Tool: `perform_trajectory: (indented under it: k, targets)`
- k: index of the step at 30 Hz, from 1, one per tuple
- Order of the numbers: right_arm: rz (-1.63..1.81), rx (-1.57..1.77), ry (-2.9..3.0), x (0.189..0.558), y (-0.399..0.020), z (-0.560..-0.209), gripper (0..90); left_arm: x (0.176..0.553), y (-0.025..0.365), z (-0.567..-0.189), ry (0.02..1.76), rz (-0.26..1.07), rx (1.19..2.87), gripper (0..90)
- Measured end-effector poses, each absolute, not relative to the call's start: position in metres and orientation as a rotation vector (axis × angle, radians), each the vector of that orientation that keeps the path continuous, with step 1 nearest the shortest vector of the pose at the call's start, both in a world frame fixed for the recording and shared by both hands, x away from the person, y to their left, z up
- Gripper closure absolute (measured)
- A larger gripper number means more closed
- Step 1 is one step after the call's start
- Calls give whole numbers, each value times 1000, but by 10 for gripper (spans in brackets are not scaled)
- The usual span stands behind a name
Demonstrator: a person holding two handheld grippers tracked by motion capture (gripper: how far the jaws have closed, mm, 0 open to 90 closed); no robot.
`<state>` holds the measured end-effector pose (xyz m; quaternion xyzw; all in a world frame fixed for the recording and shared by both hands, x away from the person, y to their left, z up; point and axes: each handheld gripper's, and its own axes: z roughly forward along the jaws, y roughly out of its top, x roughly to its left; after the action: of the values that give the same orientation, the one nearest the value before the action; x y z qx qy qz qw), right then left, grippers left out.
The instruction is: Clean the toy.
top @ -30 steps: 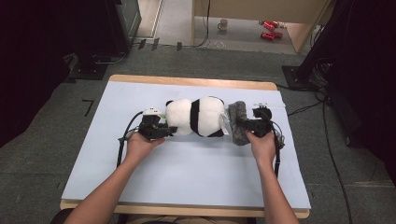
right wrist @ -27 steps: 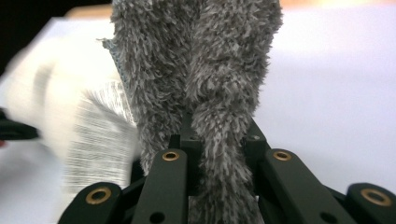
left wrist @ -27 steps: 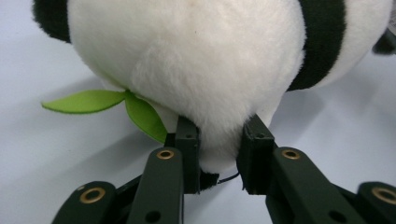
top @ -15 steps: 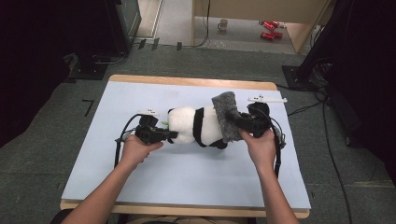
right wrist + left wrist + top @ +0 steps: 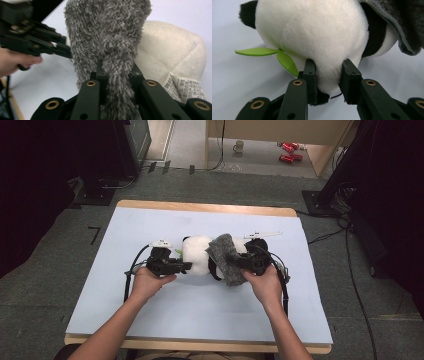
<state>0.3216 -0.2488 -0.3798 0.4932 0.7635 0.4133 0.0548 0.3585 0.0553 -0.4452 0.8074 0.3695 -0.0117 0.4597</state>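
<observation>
The toy panda (image 5: pixel 197 256) lies mid-table with the grey cloth (image 5: pixel 226 257) draped over its right part; together they block the middle. The left gripper (image 5: pixel 172 266) closes off the panda's left end, and the right gripper (image 5: pixel 245 262) the cloth's right side. The table (image 5: pixel 150 222) lies open on the far side, the near side and both outer edges.

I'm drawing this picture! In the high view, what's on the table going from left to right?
Left gripper → panda plush → grey fuzzy cloth → right gripper.
</observation>
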Motion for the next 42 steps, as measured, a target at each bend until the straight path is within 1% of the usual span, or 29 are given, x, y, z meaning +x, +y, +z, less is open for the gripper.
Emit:
perform_trajectory:
  k: [1,2,3,6,7,8,11,14,18,26,31,34,36,39,40,41,42]
  targets:
    - [1224,1485,2301,323,-249,-381,775,358,55,-445,879,-11,1993,640]
    - [1224,1485,2301,323,-249,-381,775,358,55,-445,879,-11,1993,622]
    - [1206,1488,2295,324,-249,-382,776,357,55,-444,865,7,1997,622]
    - [1215,1494,2285,327,-252,-386,776,357,58,-443,830,26,2011,568]
    - [1230,1504,2280,330,-255,-387,776,358,61,-442,797,51,2011,527]
    - [1231,1500,2280,331,-255,-387,776,358,63,-441,778,69,2019,508]
    - [1225,1500,2274,334,-255,-386,776,357,66,-440,741,85,2016,423]
    - [1222,1493,2267,339,-256,-386,776,355,69,-441,684,97,2032,376]
    - [1227,1506,2247,346,-258,-385,775,358,69,-446,679,115,2036,351]
    - [1239,1500,2218,354,-257,-383,772,360,60,-453,645,142,2029,333]
    - [1253,1494,2181,357,-255,-383,766,360,52,-459,635,176,2024,285]
    - [1265,1492,2160,358,-253,-383,764,363,50,-462,651,185,2005,283]
    - [1280,1497,2149,359,-252,-384,763,365,50,-463,684,183,1993,299]
    - [1282,1494,2139,360,-250,-383,763,367,49,-465,721,199,1982,402]
    - [1281,1488,2139,360,-249,-382,764,367,49,-465,725,204,1981,452]
    - [1278,1478,2147,359,-247,-379,770,367,49,-464,729,209,1983,526]
    - [1278,1478,2147,359,-247,-379,770,367,49,-464,746,206,1981,526]
